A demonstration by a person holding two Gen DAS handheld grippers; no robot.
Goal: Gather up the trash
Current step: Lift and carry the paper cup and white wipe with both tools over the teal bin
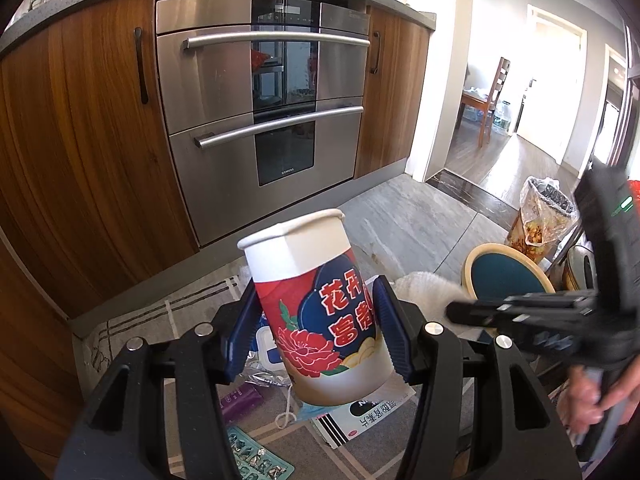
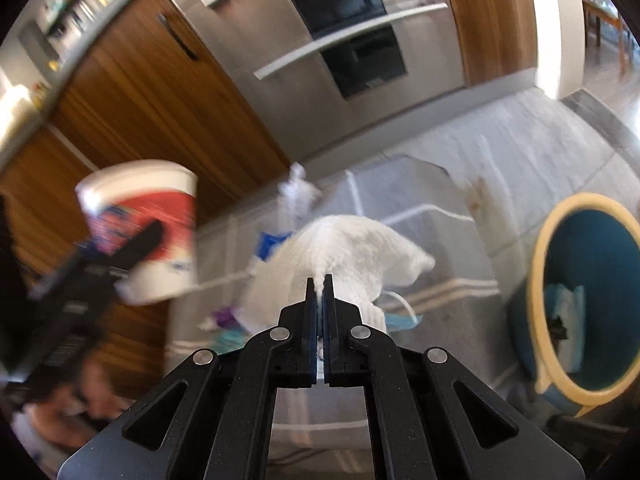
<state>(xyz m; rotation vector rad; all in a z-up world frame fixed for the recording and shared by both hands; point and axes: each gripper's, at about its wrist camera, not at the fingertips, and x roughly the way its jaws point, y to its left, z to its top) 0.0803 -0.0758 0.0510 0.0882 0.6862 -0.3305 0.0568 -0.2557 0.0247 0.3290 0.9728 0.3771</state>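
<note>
White tissue point(image 2: 340, 252) pinched in our right gripper point(image 2: 319, 292) hangs left of the teal bin point(image 2: 536, 280), while our left gripper point(image 1: 316, 332) clasps the cup point(image 1: 316, 304).

The paper cup point(image 1: 316, 312) looks smooth and glossy, the white paper towel point(image 2: 344, 256) soft and quilted; brushed steel oven point(image 1: 264, 96), satin wood-grain cabinet doors point(image 1: 80, 128).

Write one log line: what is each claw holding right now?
left claw: shut on paper cup | right claw: shut on white tissue | teal bin: nearby | floor: more litter
</note>
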